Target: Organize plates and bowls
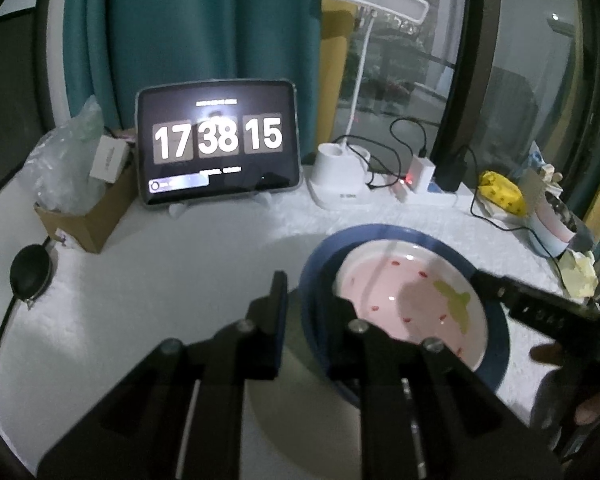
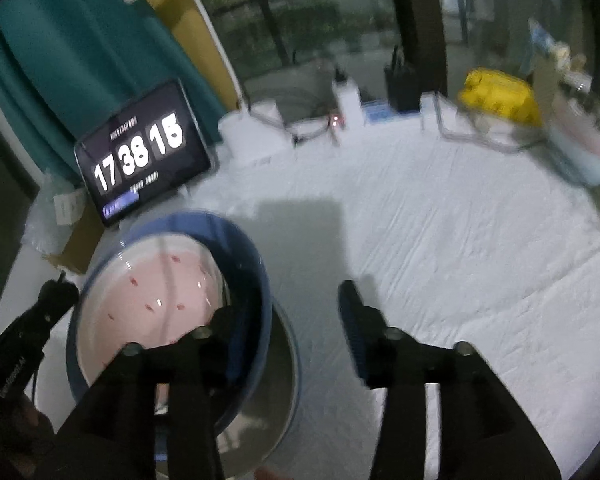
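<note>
A pink-and-white bowl with red flecks and a green leaf print sits nested in a blue bowl. Both rest on a grey plate on the white table. My left gripper straddles the blue bowl's near-left rim, its jaws only slightly apart, with a sliver of gap showing beside the rim. My right gripper is open wide across the blue bowl's right rim. One finger is inside above the pink bowl, the other outside over the plate, and neither pad touches.
A tablet clock stands at the back, with a cardboard box and plastic bags to its left. To its right are a white desk lamp, chargers with cables and a yellow packet. White cloth covers the table on the right.
</note>
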A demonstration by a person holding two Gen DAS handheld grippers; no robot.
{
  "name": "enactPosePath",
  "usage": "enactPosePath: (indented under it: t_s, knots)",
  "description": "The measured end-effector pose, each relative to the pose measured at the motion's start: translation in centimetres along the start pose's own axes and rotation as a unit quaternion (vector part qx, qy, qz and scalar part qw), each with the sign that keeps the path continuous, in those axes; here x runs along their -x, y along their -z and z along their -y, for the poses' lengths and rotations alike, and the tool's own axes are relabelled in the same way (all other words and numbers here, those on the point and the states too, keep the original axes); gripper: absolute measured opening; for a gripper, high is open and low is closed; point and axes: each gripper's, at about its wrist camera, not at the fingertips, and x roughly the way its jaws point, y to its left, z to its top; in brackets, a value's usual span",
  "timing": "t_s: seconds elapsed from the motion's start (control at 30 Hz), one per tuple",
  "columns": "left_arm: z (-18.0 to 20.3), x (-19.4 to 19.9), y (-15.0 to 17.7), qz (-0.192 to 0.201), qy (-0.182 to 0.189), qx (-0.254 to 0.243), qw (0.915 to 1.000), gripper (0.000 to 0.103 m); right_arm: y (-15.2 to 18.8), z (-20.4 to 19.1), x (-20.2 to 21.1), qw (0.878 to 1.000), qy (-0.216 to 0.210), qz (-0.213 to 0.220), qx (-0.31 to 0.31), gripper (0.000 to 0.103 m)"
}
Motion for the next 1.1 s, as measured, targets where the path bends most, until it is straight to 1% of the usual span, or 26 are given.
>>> enactPosePath:
  t_s: [0.17,0.3,0.6,0.73,0.9,1.1]
  knots:
    - [0.7,1.1,0.2,0.009,0.005,-0.004,0.9999,0.015,-0.5,0.5,2.3,1.0,0.006,0.025,0.006,0.06]
    - [1.5,2.4,0.5,0.021,0.009,-0.01,0.9997,0.015,-0.2,1.0,3.5,0.999,0.012,0.034,0.008,0.06]
    - [3.4,5.1,1.9,0.034,0.023,-0.025,0.9989,0.015,1.5,1.4,6.5,0.998,0.021,0.049,0.018,0.06]
    - [4.5,6.3,2.5,0.04,0.023,-0.041,0.9981,0.015,2.1,1.7,7.7,0.998,0.026,0.057,0.021,0.06]
    - [5.4,7.5,3.4,0.045,0.03,-0.051,0.9972,0.015,3.0,1.9,9.5,0.996,0.041,0.071,0.031,0.06]
    - [6.4,8.9,4.7,0.05,0.028,-0.058,0.9967,0.015,4.1,2.4,11.8,0.994,0.056,0.09,0.04,0.06]
